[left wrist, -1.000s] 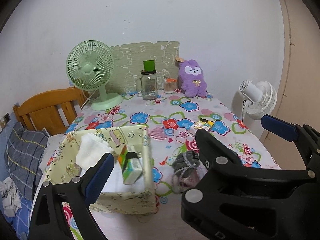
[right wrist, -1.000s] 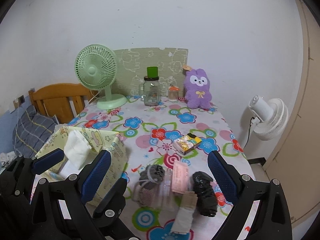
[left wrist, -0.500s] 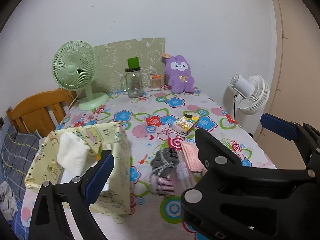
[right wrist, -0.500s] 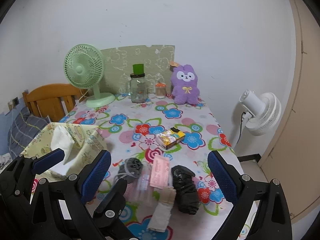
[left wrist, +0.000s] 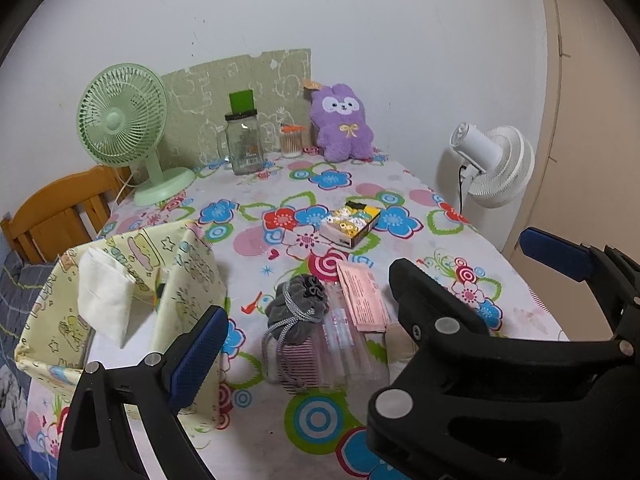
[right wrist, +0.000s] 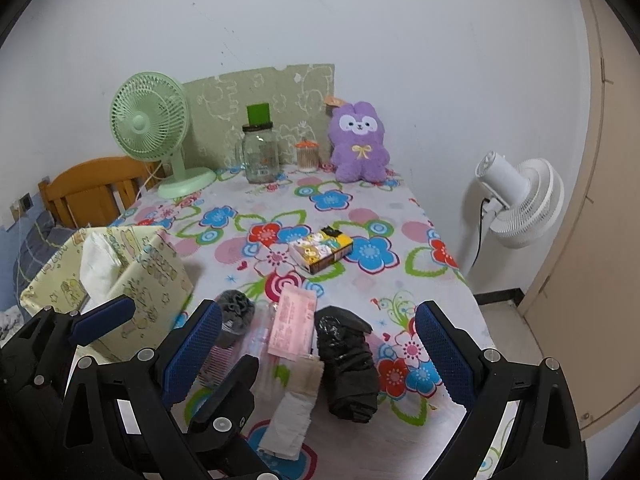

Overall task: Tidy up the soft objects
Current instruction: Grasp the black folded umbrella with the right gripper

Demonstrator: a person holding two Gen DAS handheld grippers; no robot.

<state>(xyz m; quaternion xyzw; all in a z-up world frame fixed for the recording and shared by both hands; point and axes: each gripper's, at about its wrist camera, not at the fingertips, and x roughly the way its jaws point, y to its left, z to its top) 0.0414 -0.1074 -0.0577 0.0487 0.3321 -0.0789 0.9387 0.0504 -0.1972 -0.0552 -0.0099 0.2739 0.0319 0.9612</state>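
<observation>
A pile of soft things lies near the table's front edge: a grey drawstring pouch (left wrist: 298,308) (right wrist: 236,312), a pink packet (left wrist: 362,296) (right wrist: 292,326), a black crumpled bag (right wrist: 348,368) and a beige folded cloth (right wrist: 296,400). A yellow fabric basket (left wrist: 192,272) (right wrist: 156,268) stands to the left, with a white cloth (left wrist: 104,292) sticking out. A purple plush (left wrist: 342,122) sits at the back. My left gripper (left wrist: 320,360) is open above the pouch, its right finger hidden. My right gripper (right wrist: 318,350) is open and empty, its fingers either side of the pile.
A small printed box (left wrist: 352,222) lies mid-table. At the back stand a green fan (left wrist: 120,120), a glass jar (left wrist: 244,144) and a small pot (left wrist: 291,142). A white fan (left wrist: 496,164) stands off the right edge and a wooden chair (left wrist: 56,208) to the left.
Both grippers have shifted right, from in front of the basket to in front of the pile. The basket now sits further left in both views. Both stayed open.
</observation>
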